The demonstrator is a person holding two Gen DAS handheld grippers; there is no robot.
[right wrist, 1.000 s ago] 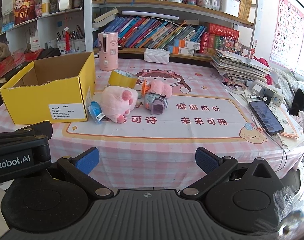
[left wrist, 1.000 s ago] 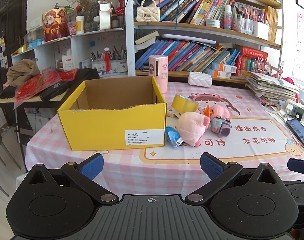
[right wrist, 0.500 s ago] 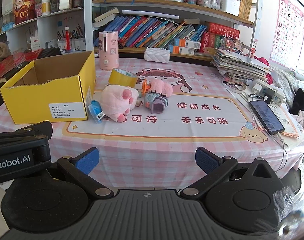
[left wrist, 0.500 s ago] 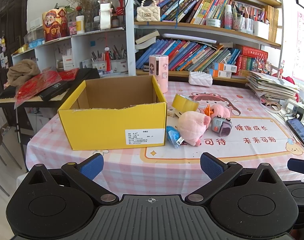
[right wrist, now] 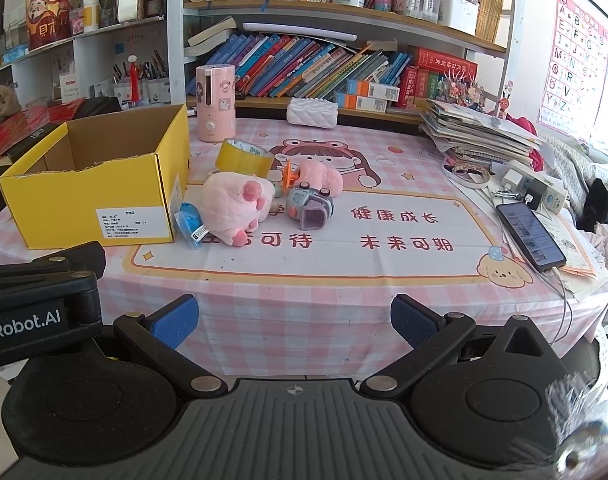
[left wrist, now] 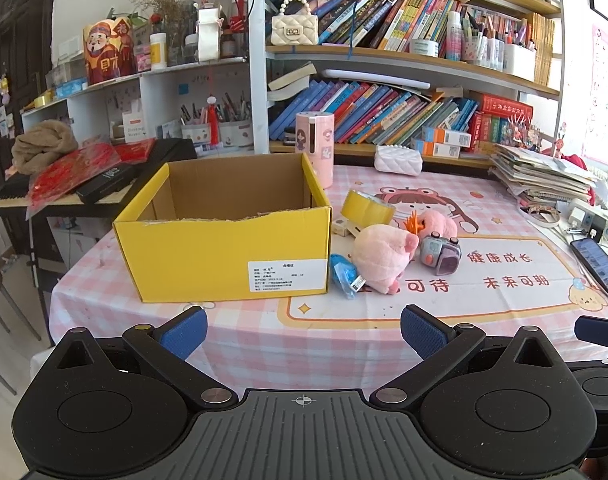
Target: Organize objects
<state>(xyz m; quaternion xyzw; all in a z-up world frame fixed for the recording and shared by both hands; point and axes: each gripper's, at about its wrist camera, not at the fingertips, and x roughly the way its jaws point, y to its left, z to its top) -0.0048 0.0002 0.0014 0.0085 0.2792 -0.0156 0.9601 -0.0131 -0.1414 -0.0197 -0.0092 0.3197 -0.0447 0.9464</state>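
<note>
Two grippers, left (left wrist: 304, 330) and right (right wrist: 291, 320), I hold released, grasping nothing, short of the tabletop (right wrist: 304, 292). "nRobot.AI" marks the left one. The labelled yellow box (left wrist: 228, 256) sits beside the pink plush (left wrist: 379, 256), tape roll (left wrist: 367, 207) and toy watch (left wrist: 439, 255).

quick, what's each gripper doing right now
Left gripper: open, holding nothing, short of the yellow box.
Right gripper: open, holding nothing.

Yellow box (left wrist: 224, 256), pink checked tablecloth (left wrist: 240, 332)
</note>
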